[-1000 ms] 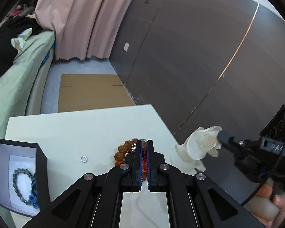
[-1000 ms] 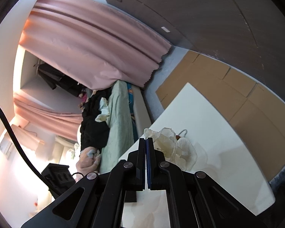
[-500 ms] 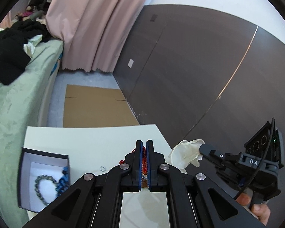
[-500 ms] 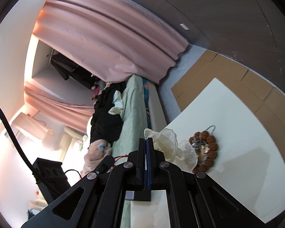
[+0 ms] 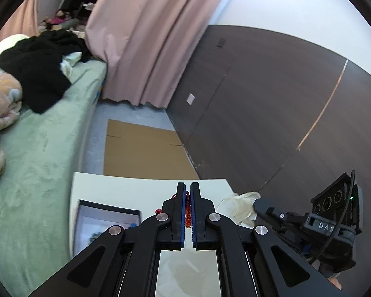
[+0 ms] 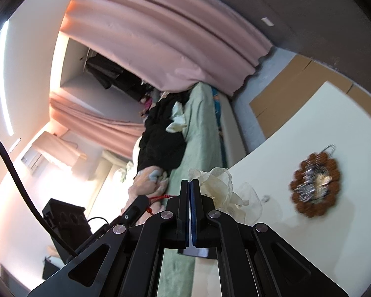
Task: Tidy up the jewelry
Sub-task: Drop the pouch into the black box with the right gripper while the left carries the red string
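Note:
My left gripper (image 5: 188, 186) is shut on a red-orange bead bracelet (image 5: 187, 212) whose red cord (image 5: 172, 196) hangs out to the left. It hovers above the white table (image 5: 136, 185), beside an open dark-rimmed box (image 5: 106, 205) with a blue-grey bracelet (image 5: 96, 235) inside. My right gripper (image 6: 191, 184) is shut on a sheer white pouch (image 6: 220, 183); the left wrist view shows this pouch (image 5: 237, 208) at the right gripper's tip (image 5: 257, 202). A brown bead bracelet (image 6: 314, 188) with a silver chain inside it lies on the table (image 6: 321, 123). The left gripper (image 6: 139, 201) appears at lower left.
A small ring (image 6: 266, 198) lies on the table near the pouch. A green bed (image 5: 49, 148) with black clothes runs along the table's left side. Flat cardboard (image 5: 141, 153) covers the floor beyond, before a dark panelled wall (image 5: 259, 111) and pink curtains (image 5: 148, 37).
Both grippers have risen and drawn back from the table with bracelet and pouch. In the left view the box slid towards my fingers; in the right view the brown bracelet came into sight.

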A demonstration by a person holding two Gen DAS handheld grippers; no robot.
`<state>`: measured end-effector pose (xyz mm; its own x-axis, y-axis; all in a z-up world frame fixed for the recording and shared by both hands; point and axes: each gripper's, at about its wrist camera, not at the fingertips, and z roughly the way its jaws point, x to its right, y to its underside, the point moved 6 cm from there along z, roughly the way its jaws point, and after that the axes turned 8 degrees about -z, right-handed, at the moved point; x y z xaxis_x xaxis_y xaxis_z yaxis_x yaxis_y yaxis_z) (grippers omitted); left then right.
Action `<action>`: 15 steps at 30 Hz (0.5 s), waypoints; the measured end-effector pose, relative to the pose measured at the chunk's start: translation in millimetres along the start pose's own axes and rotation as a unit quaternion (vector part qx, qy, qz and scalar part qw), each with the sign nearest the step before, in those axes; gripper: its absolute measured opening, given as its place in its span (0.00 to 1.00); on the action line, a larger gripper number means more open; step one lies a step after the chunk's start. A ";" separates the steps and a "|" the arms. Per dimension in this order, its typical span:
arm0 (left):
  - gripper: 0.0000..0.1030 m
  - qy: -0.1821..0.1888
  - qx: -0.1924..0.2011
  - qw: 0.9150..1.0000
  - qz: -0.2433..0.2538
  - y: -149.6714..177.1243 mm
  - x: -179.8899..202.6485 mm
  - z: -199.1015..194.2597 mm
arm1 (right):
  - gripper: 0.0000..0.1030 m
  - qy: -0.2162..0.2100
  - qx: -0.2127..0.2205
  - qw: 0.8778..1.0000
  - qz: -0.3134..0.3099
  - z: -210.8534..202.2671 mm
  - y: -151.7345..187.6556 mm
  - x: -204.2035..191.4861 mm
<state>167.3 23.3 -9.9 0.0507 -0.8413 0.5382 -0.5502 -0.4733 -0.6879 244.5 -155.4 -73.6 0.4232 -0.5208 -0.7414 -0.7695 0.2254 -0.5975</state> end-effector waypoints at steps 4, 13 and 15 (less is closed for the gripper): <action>0.03 -0.009 0.011 1.000 -0.006 -7.2 -16.3 -12.3 | 0.02 -0.015 -0.019 1.000 -0.002 24.1 12.1 -11.9; 0.03 -0.032 0.017 0.999 -0.020 -14.0 -53.3 -29.1 | 0.03 -0.047 -0.066 0.997 -0.005 74.8 41.2 -32.6; 0.03 -0.036 0.016 0.999 -0.026 -14.4 -60.5 -30.9 | 0.03 -0.052 -0.075 0.996 -0.004 85.0 47.8 -36.3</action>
<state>146.4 89.1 -17.5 0.1383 -0.8317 0.5378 -0.5183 -0.5235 -0.6763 233.0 -55.8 -101.2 0.4704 -0.4321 -0.7694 -0.8259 0.0915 -0.5563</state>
